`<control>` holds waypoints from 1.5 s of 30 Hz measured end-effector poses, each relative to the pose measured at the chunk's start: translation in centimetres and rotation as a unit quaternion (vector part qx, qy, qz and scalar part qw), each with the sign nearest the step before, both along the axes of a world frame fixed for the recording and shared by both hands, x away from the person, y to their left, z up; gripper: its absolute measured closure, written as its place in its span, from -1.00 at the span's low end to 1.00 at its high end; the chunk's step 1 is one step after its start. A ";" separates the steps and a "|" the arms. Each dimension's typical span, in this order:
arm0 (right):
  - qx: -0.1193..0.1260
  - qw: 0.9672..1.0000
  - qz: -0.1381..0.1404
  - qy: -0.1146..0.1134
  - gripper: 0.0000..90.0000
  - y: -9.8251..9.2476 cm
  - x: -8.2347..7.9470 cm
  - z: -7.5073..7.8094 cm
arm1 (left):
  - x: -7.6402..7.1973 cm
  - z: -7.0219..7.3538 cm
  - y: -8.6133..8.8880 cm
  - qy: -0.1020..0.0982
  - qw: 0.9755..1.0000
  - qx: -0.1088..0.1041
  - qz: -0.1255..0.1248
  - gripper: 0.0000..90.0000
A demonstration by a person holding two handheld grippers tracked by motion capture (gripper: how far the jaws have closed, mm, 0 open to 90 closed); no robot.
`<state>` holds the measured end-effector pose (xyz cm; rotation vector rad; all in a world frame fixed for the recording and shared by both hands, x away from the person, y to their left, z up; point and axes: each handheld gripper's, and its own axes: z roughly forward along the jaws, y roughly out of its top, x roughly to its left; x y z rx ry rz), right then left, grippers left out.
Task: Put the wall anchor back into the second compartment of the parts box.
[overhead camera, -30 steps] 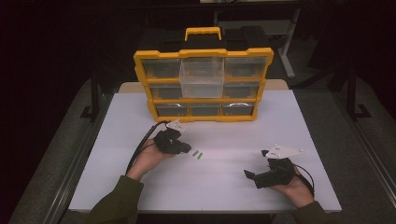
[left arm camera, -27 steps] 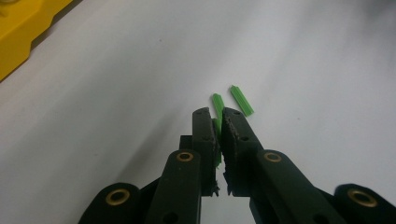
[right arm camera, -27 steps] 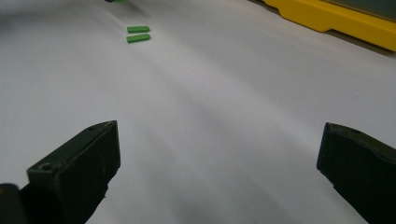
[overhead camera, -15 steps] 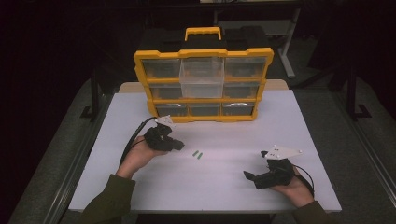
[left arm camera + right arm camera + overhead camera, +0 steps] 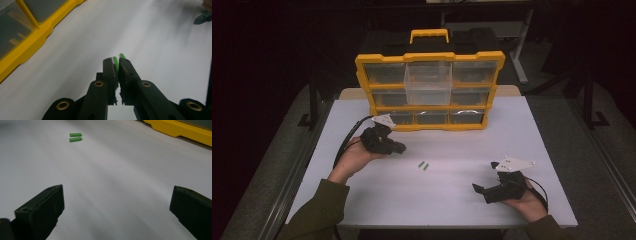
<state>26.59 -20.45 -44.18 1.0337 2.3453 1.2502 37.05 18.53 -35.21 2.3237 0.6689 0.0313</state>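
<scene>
closed jaws, green pieces [image 5: 115, 60] beyond, yellow organizer [image 5: 30, 37]

Dim room, table lit, gripper views softly blurred.

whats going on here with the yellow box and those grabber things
A person holds a claw in each hand over a white table. The left claw is shut and points toward two small green pieces lying side by side on the table. Green shows in the slit between its jaws, but I cannot tell whether it pinches anything. The right claw sits wide open at the near right, holding nothing. A yellow drawer organizer stands at the back.
</scene>
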 end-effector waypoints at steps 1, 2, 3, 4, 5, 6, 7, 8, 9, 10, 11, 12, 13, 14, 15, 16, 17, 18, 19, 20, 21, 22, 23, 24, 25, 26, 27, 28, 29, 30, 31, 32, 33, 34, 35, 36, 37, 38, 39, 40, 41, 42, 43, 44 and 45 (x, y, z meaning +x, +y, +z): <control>0.000 1.000 0.001 -0.002 -1.00 0.0 0.0 0.0 | 0.0 0.3 0.1 -0.001 1.000 0.001 0.000 0.87; 0.001 1.000 0.001 -0.002 -1.00 0.0 0.0 0.0 | 0.0 0.7 0.1 -0.003 1.000 0.001 0.000 0.87; 0.003 1.000 0.000 -0.001 -1.00 0.0 0.0 0.0 | 0.0 1.0 0.2 -0.003 1.000 -0.001 -0.002 0.87; 0.004 1.000 0.000 -0.001 -1.00 0.0 0.0 0.1 | 0.1 1.4 0.3 -0.004 1.000 -0.001 -0.003 0.87; 0.005 1.000 -0.001 -0.002 -1.00 -0.1 0.0 0.1 | 0.1 1.7 0.3 -0.007 1.000 -0.001 -0.005 0.87; 0.005 1.000 0.000 -0.004 -1.00 -0.1 0.0 0.1 | 0.1 2.1 0.4 -0.006 1.000 -0.003 -0.005 0.87; 0.006 1.000 -0.001 -0.005 -1.00 -0.1 0.0 0.1 | 0.1 2.4 0.4 -0.008 1.000 -0.004 -0.005 0.87; 0.005 1.000 -0.001 -0.006 -1.00 -0.1 0.0 0.1 | 0.1 2.7 0.5 -0.009 1.000 -0.005 -0.004 0.87; 0.005 1.000 -0.001 -0.006 -1.00 -0.1 0.0 0.1 | 0.2 3.0 0.5 -0.014 1.000 0.002 -0.009 0.87; 0.005 1.000 -0.001 -0.005 -1.00 -0.1 0.0 0.1 | 0.2 3.3 0.6 -0.015 1.000 0.003 -0.009 0.87; 0.005 1.000 0.000 -0.005 -1.00 -0.1 0.0 0.1 | 0.3 3.6 0.6 -0.015 1.000 0.002 -0.010 0.87; 0.005 1.000 0.000 -0.005 -1.00 -0.1 0.0 0.1 | 0.3 3.9 0.7 -0.015 1.000 0.002 -0.011 0.87; 0.005 1.000 0.000 -0.005 -1.00 -0.1 0.0 0.1 | 0.4 4.1 0.7 -0.018 1.000 0.001 -0.012 0.87; 0.005 1.000 -0.001 -0.005 -1.00 -0.1 0.0 0.1 | 0.5 4.4 0.7 -0.018 1.000 0.000 -0.012 0.87; 0.005 1.000 -0.001 -0.004 -1.00 -0.1 0.0 0.2 | 0.5 4.7 0.8 -0.018 1.000 -0.001 -0.012 0.87; 0.006 1.000 -0.002 -0.004 -1.00 -0.2 0.0 0.2 | 0.6 5.0 0.8 -0.020 1.000 0.000 -0.015 0.87; 0.006 1.000 -0.002 -0.004 -1.00 -0.2 0.0 0.2 | 0.6 5.2 0.8 -0.018 1.000 -0.002 -0.012 0.87; 0.006 1.000 -0.001 -0.005 -1.00 -0.2 0.0 0.2 | 0.6 5.5 0.8 -0.018 1.000 -0.003 -0.011 0.87; 0.006 1.000 -0.001 -0.005 -1.00 -0.2 0.0 0.2 | 0.8 5.8 0.9 -0.021 1.000 0.001 -0.015 0.87; 0.006 1.000 -0.001 -0.005 -1.00 -0.2 0.0 0.2 | 0.9 6.2 0.9 -0.021 1.000 0.000 -0.015 0.87; 0.006 1.000 -0.001 -0.005 -1.00 -0.2 0.0 0.2 | 1.0 6.4 1.0 -0.023 1.000 0.000 -0.016 0.87; 0.006 1.000 -0.001 -0.004 -1.00 -0.2 0.0 0.1 | 1.0 6.8 1.0 -0.023 1.000 0.000 -0.014 0.87; 0.006 1.000 -0.001 -0.004 -1.00 -0.2 0.0 0.2 | 1.2 7.1 1.1 -0.025 1.000 0.000 -0.017 0.87; 0.006 1.000 -0.001 -0.004 -1.00 -0.2 0.0 0.2 | 1.2 7.4 1.2 -0.025 1.000 0.001 -0.016 0.87; 0.006 1.000 -0.001 -0.004 -1.00 -0.2 0.0 0.2 | 1.3 7.7 1.2 -0.026 1.000 0.002 -0.016 0.87; 0.006 1.000 -0.001 -0.005 -1.00 -0.2 0.0 0.2 | 1.4 8.0 1.3 -0.026 1.000 0.001 -0.017 0.87; 0.006 1.000 -0.001 -0.004 -1.00 -0.2 0.0 0.2 | 1.4 8.2 1.3 -0.026 1.000 -0.002 -0.018 0.87; 0.006 1.000 -0.001 -0.004 -1.00 -0.2 0.0 0.2 | 1.5 8.5 1.4 -0.027 0.999 -0.001 -0.020 0.87; 0.006 1.000 -0.001 -0.004 -1.00 -0.2 0.0 0.2 | 1.6 8.8 1.4 -0.028 0.999 0.000 -0.018 0.87; 0.005 1.000 -0.001 -0.004 -1.00 -0.2 0.0 0.2 | 1.6 9.1 1.5 -0.029 0.999 0.000 -0.019 0.87; 0.006 1.000 -0.001 -0.004 -1.00 -0.2 0.0 0.2 | 1.7 9.4 1.5 -0.030 0.999 0.000 -0.020 0.87; 0.006 1.000 -0.001 -0.004 -1.00 -0.2 0.0 0.2 | 1.8 9.7 1.5 -0.030 0.999 0.000 -0.020 0.87; 0.006 1.000 -0.001 -0.004 -1.00 -0.2 0.0 0.2 | 1.8 10.0 1.5 -0.031 0.999 -0.001 -0.020 0.87; 0.006 1.000 -0.001 -0.004 -1.00 -0.2 0.0 0.2 | 1.9 10.4 1.5 -0.033 0.999 0.000 -0.021 0.87; 0.006 1.000 -0.001 -0.004 -1.00 -0.2 0.0 0.2 | 2.0 10.7 1.5 -0.033 0.999 -0.002 -0.022 0.87; 0.006 1.000 -0.001 -0.003 -1.00 -0.2 0.0 0.2 | 2.0 10.9 1.5 -0.032 0.999 -0.004 -0.020 0.87; 0.006 1.000 -0.001 -0.003 -1.00 -0.2 0.0 0.2 | 2.0 11.2 1.5 -0.034 0.999 -0.004 -0.023 0.87; 0.006 1.000 -0.001 -0.003 -1.00 -0.2 0.0 0.2 | 2.1 11.6 1.5 -0.035 0.999 -0.002 -0.023 0.87; 0.006 1.000 -0.001 -0.003 -1.00 -0.2 0.0 0.2 | 2.2 11.9 1.5 -0.036 0.999 -0.002 -0.023 0.87; 0.006 1.000 -0.001 -0.003 -1.00 -0.2 0.0 0.2 | 2.2 12.2 1.5 -0.036 0.999 -0.003 -0.022 0.87; 0.006 1.000 -0.001 -0.003 -1.00 -0.2 0.0 0.2 | 2.3 12.5 1.5 -0.037 0.999 -0.003 -0.023 0.87; 0.006 1.000 -0.001 -0.003 -1.00 -0.2 0.0 0.2 | 2.3 12.8 1.5 -0.039 0.999 -0.002 -0.022 0.87; 0.006 1.000 0.000 -0.003 -1.00 -0.2 0.0 0.2 | 2.4 13.1 1.5 -0.039 0.999 -0.003 -0.022 0.87; 0.006 1.000 0.000 -0.003 -1.00 -0.2 0.0 0.2 | 2.4 13.4 1.5 -0.038 0.999 -0.004 -0.023 0.87; 0.006 1.000 0.000 -0.003 -1.00 -0.2 0.0 0.2 | 2.5 13.8 1.5 -0.040 0.999 -0.005 -0.024 0.87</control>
